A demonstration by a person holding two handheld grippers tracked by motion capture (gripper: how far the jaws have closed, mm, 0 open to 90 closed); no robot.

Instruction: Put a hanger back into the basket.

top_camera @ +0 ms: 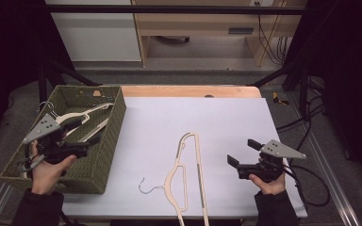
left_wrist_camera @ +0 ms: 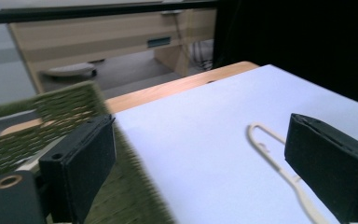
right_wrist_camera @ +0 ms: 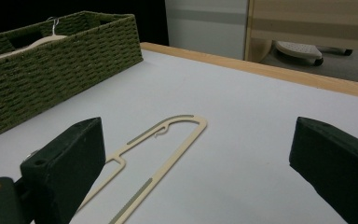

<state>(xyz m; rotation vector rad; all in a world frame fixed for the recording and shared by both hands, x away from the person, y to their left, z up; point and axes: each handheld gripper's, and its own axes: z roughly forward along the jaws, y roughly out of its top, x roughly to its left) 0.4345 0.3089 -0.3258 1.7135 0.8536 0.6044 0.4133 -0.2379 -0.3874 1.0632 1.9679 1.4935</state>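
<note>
A beige clothes hanger (top_camera: 173, 176) lies flat on the white sheet (top_camera: 193, 113), its wire hook (top_camera: 146, 189) pointing left. My left gripper (top_camera: 82, 137) hovers over the green woven basket (top_camera: 111, 141), open, with nothing between its jaws. In the left gripper view the gripper (left_wrist_camera: 205, 172) looks past the basket rim (left_wrist_camera: 65, 107) toward the hanger (left_wrist_camera: 279, 163). My right gripper (top_camera: 243, 151) is held open to the right of the hanger, apart from it. The right gripper view frames the hanger (right_wrist_camera: 168, 140) between the wide jaws of the gripper (right_wrist_camera: 196, 177). Other beige hangers (top_camera: 82, 115) lie inside the basket.
The basket (right_wrist_camera: 51, 70) stands at the table's left edge with a hanger (right_wrist_camera: 28, 44) poking above its rim. A wooden table edge (top_camera: 188, 91) runs along the back. Cables (top_camera: 306, 183) trail at the right. Black frame bars stand at both sides.
</note>
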